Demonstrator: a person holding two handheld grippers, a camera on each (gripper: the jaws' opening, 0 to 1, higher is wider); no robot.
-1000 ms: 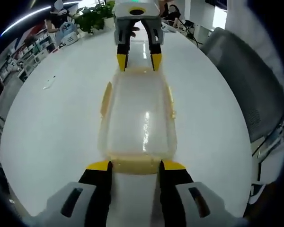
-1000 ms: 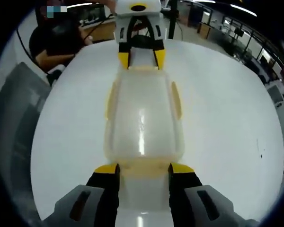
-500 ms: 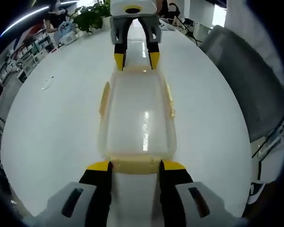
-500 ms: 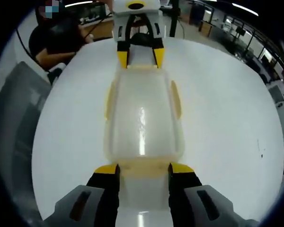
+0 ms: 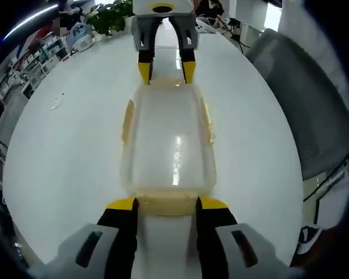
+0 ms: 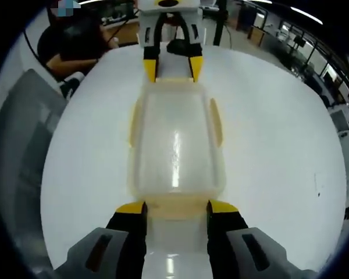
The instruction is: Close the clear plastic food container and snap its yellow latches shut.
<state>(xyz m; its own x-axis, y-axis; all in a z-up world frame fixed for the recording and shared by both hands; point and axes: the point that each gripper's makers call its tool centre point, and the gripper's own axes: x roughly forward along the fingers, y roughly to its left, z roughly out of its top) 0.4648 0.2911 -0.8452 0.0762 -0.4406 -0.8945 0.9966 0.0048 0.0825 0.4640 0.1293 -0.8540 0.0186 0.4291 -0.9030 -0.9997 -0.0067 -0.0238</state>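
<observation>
White round-edged table (image 5: 64, 151) in an open office; a grey chair (image 5: 314, 110) is standing just off one side, a potted plant (image 5: 113, 14) and a seated person (image 6: 70, 49) sitting beyond the far edges.

The clear container (image 5: 167, 142) is lying lengthwise mid-table with its lid on. The left gripper (image 5: 166, 203) and right gripper (image 6: 176, 207) are facing each other across it, one at each short end. Each pair of jaws is standing spread, straddling an end latch (image 5: 166, 202), tips beside or touching it, nothing clamped. The side latches (image 5: 128, 122) are flaring outward, so probably not snapped yet.

Risks, as judgement:
- Uneven push from the two ends would be sliding the light box across the smooth top, or tipping one end up.
- Jaw tips pressing on the latch edge instead of its face could be skidding off the slick plastic.
- Lid seating cannot be confirmed; forcing a latch over a raised lid could be popping it.

Room: bare tabletop lies on both long sides, table edges well apart from the box. Each gripper is blocking the other's straight-ahead path.
</observation>
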